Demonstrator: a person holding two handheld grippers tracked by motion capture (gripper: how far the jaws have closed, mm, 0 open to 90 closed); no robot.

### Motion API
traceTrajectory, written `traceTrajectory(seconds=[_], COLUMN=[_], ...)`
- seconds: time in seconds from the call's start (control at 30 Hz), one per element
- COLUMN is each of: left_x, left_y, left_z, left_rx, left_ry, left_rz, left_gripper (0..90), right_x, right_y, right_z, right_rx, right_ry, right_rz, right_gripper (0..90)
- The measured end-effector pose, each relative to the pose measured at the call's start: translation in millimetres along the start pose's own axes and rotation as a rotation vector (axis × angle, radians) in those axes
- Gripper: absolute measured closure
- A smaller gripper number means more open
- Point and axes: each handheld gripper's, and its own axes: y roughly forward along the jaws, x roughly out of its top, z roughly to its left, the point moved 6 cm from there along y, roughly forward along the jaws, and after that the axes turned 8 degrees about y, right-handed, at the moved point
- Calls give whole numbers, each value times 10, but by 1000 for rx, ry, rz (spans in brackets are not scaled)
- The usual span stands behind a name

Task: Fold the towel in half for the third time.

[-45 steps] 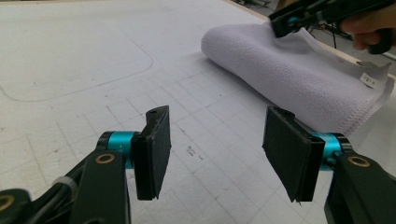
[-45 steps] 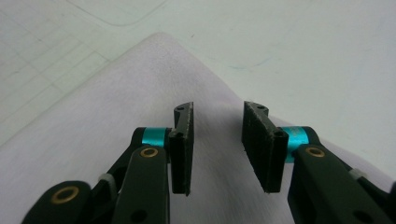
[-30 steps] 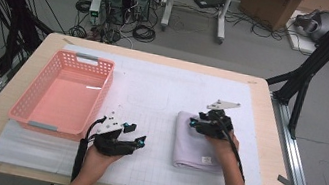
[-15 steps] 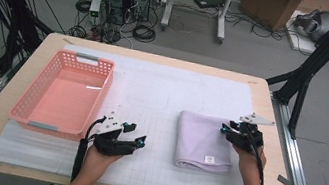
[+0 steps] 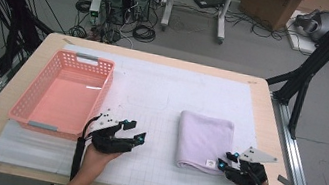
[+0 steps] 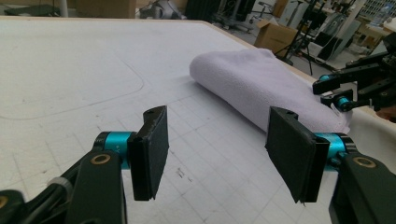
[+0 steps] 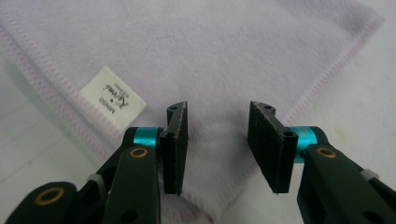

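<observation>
Jaws of the right gripper [image 7: 217, 149], just opening and empty, are best lowered squarely over the folded towel [image 5: 205, 141] corner; left gripper [image 6: 219, 154] jaws are held wide.

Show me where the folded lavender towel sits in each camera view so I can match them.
High view: lavender towel right of centre, beside the right gripper.
Left gripper view: upper right, beyond the open jaws.
Right gripper view: under the jaws.
Shared landmark: its white label.

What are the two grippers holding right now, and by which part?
Nothing is held. The left gripper is open over the bare mat. The right gripper hovers open over the near corner of the folded towel, pads not pressing on it.
</observation>
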Motion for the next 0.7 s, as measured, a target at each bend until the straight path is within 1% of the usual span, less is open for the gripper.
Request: traceTrajectory(seconds=[0.03,0.07,0.1,0.13,0.17,0.23,0.27,0.3,0.37,0.43,0.47,0.53,0.57,0.6,0.63,0.7], left_x=[-3,-16,-21,-26,-28,-25,-26,-29,-42,-47,-48,-53,-59,-61,-61,-68], left_y=[4,10,18,25,33,49,57,64,74,71,69,63,58,52,46,40], left_z=[-4,-14,-24,-31,-38,-46,-44,-42,-39,-26,-22,-7,-4,-1,-3,-2], left_rx=[-9,-19,-19,-19,-25,-20,-11,-4,-11,7,14,31,32,35,41,44], left_ry=[8,43,77,97,108,132,140,132,113,111,108,101,94,93,90,96], left_rz=[-2,5,5,2,-2,-13,-13,-7,8,16,17,25,30,26,17,21], left_gripper=[397,394,382,367,366,352,345,335,326,287,283,244,234,231,231,230], right_x=[-17,-28,-33,-35,-33,-17,-4,9,13,-7,-15,-17,-15,-12,-12,-5], right_y=[-39,-87,-139,-196,-255,-357,-403,-438,-474,-473,-466,-454,-450,-447,-443,-429], right_z=[-19,-41,-71,-108,-144,-221,-253,-284,-344,-395,-413,-435,-440,-450,-454,-468], right_rx=[4,17,23,26,28,7,-7,-20,-53,-79,-88,-100,-104,-109,-114,-124], right_ry=[7,21,46,72,105,141,149,154,175,187,192,189,187,186,195,198], right_rz=[-3,-15,-41,-71,-106,-159,-184,-208,-223,-217,-215,-214,-214,-216,-215,-219], right_gripper=[567,560,536,513,489,454,434,418,363,317,299,279,261,242,220,205])
